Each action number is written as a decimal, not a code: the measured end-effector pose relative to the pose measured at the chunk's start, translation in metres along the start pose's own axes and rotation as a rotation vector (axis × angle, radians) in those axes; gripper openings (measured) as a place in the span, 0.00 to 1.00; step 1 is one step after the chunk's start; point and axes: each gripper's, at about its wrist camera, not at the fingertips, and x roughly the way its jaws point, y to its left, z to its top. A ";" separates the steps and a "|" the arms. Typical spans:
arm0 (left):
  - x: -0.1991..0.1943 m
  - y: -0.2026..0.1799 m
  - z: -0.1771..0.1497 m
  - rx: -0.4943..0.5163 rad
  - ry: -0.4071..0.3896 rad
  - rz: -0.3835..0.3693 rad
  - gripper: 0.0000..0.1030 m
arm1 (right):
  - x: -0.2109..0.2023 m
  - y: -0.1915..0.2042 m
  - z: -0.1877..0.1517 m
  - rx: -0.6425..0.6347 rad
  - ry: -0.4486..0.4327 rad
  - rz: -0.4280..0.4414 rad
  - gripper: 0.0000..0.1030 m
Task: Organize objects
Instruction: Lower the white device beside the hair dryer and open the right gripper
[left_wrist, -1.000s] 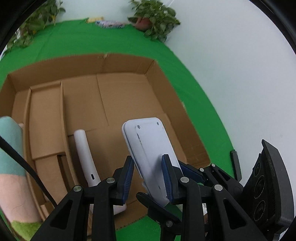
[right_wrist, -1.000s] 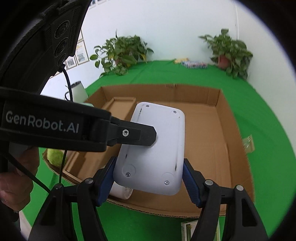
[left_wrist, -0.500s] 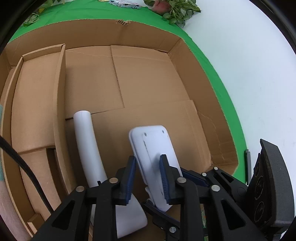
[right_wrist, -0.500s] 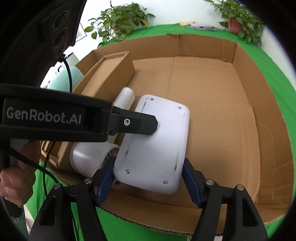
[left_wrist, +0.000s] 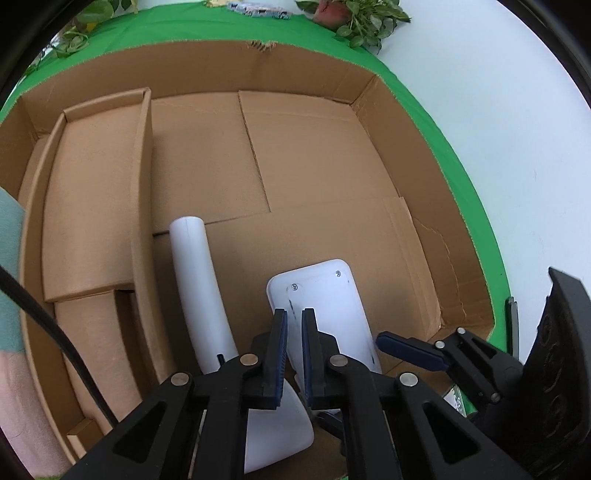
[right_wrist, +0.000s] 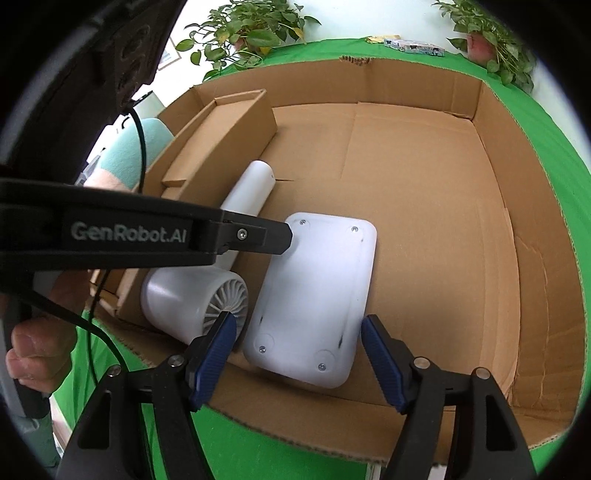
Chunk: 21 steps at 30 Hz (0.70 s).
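A flat white device lies bottom-up on the floor of the big cardboard box, near its front wall; it also shows in the left wrist view. My right gripper is open, its blue pads apart on either side of the device's near end without touching it. My left gripper has its pads nearly together, right over the device's left edge; a grip cannot be made out. A white hair dryer lies just left of the device.
A cardboard insert fills the box's left side. The box floor beyond and right of the device is bare. Green cloth surrounds the box, with potted plants at the back. A hand holds the left gripper.
Both grippers lowered the white device into the box beside the hair dryer. The right gripper opened and let go of it. The left gripper's pads closed further.
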 end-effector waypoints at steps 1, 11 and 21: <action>-0.004 0.001 -0.001 0.003 -0.010 -0.006 0.05 | -0.004 -0.001 0.001 -0.003 -0.010 0.011 0.69; -0.077 0.002 -0.040 0.050 -0.202 0.048 0.05 | 0.007 -0.010 0.011 0.043 0.008 0.027 0.39; -0.125 0.023 -0.098 0.015 -0.395 0.213 0.43 | 0.001 0.002 0.009 0.040 -0.058 -0.075 0.39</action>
